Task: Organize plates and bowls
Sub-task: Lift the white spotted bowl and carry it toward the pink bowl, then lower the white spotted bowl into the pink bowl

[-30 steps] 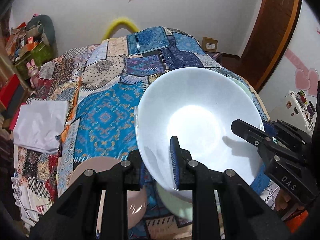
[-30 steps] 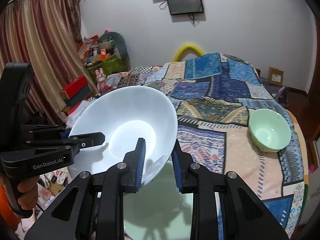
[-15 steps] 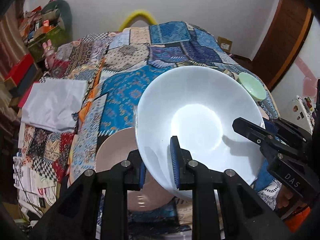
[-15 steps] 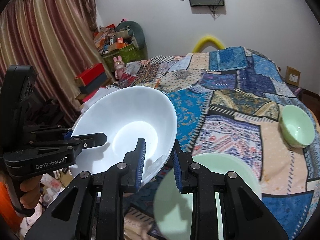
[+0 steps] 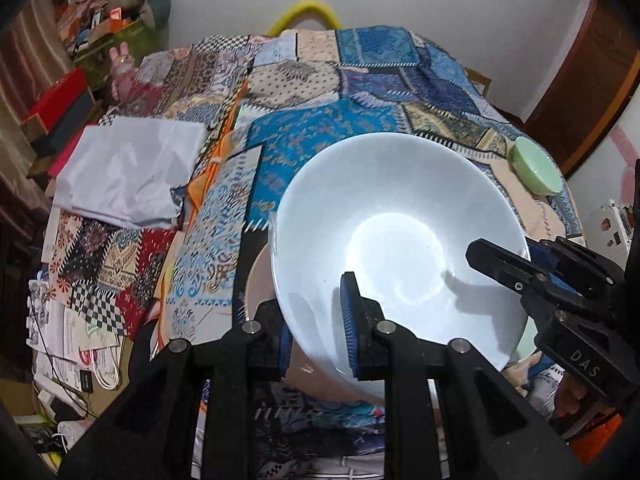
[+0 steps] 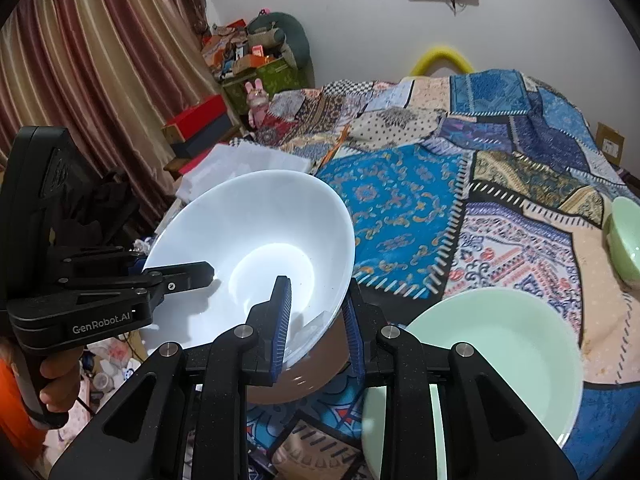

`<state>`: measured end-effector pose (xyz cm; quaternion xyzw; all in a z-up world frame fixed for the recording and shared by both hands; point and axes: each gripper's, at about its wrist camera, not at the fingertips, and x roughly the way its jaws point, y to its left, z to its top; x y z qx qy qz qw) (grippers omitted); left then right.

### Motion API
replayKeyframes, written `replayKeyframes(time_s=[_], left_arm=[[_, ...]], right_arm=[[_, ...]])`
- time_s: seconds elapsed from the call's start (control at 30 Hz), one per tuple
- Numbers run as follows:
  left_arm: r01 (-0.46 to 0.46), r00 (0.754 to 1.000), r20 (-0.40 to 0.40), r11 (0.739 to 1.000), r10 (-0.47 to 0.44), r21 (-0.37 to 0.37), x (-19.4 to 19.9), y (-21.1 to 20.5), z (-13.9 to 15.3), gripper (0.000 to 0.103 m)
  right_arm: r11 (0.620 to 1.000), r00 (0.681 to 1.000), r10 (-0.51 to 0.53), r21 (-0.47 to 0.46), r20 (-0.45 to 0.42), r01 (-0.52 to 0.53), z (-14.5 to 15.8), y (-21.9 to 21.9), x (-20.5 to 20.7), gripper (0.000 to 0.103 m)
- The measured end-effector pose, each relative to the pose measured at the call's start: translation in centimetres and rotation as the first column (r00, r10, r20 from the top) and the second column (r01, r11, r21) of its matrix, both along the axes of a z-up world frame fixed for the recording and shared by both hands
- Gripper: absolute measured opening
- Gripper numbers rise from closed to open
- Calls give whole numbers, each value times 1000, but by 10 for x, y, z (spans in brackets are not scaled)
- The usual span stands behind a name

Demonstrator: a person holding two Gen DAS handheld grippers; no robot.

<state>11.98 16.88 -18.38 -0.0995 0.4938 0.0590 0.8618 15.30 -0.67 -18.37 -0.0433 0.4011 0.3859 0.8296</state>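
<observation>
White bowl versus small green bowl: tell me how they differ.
The white bowl is white and far wider; the small green bowl is pale green and compact. The white bowl is tilted, its rim clamped by the left gripper and the right gripper; the small green bowl sits upright on the patchwork cloth, untouched. Both are empty.

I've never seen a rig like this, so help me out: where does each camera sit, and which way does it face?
Left wrist: on the left gripper, looking down its jaws at the white bowl; the right gripper shows.
Right wrist: on the right gripper, facing the bowl and green plate; a hand shows.
Shared: bowl, patchwork cloth, small green bowl.
</observation>
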Motion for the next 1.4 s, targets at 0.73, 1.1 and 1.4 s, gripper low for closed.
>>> replayKeyframes(time_s=[0.73, 1.1, 1.4], left_arm=[[1, 993, -118, 1000, -3, -24, 0, 18, -56, 21], [6, 993, -121, 1000, -8, -13, 2, 16, -62, 21], [-2, 991, -131, 1000, 1, -7, 4, 15, -62, 21]], right_arm=[[997, 994, 26, -63, -101, -33, -42, 17, 2, 23], [996, 992, 34, -73, -122, -43, -46, 15, 5, 24], [998, 994, 19, -65, -109, -26, -40, 7, 6, 26]])
